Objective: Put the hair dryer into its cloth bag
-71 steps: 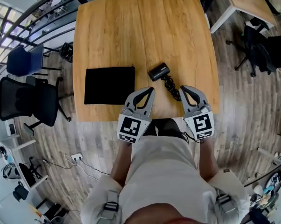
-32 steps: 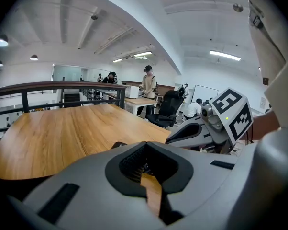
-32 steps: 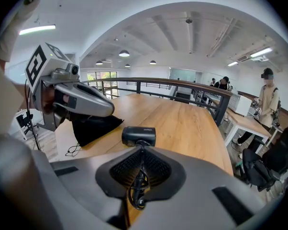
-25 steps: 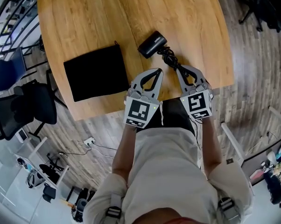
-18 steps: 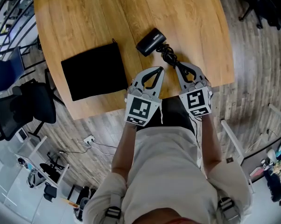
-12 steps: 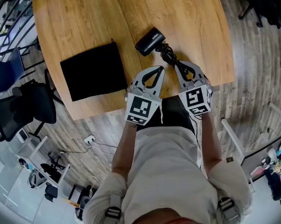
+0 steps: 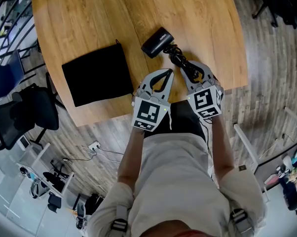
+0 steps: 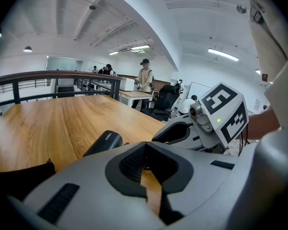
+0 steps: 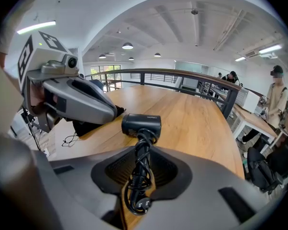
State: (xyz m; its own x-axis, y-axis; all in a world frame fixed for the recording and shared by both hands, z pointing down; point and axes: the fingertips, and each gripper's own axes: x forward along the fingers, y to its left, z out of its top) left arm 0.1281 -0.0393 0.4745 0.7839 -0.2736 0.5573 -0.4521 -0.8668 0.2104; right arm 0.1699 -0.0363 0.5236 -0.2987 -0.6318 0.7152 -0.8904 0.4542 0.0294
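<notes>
The black hair dryer [image 7: 156,42] lies on the wooden table [image 7: 198,14], its cord-wrapped handle [image 7: 182,63] pointing toward me. My right gripper [image 7: 194,69] straddles that handle; its jaws have just been opening, and the cord bundle [image 9: 140,176] lies between them without being pressed. In the right gripper view the dryer's barrel [image 9: 140,123] sits just beyond the jaws. The flat black cloth bag [image 7: 96,75] rests to the left. My left gripper [image 7: 164,73] hovers between bag and dryer, shut and empty, and in its own view the dryer [image 8: 102,142] lies ahead to the left.
The table's near edge [image 7: 138,113] runs just under both grippers. Black office chairs [image 7: 25,115] stand off the table's left side on the wooden floor. People stand by desks far behind [image 8: 145,80].
The right gripper's jaws have parted from shut and now stand around the cord-wrapped handle. Both hands stay in about the same place by the near table edge.
</notes>
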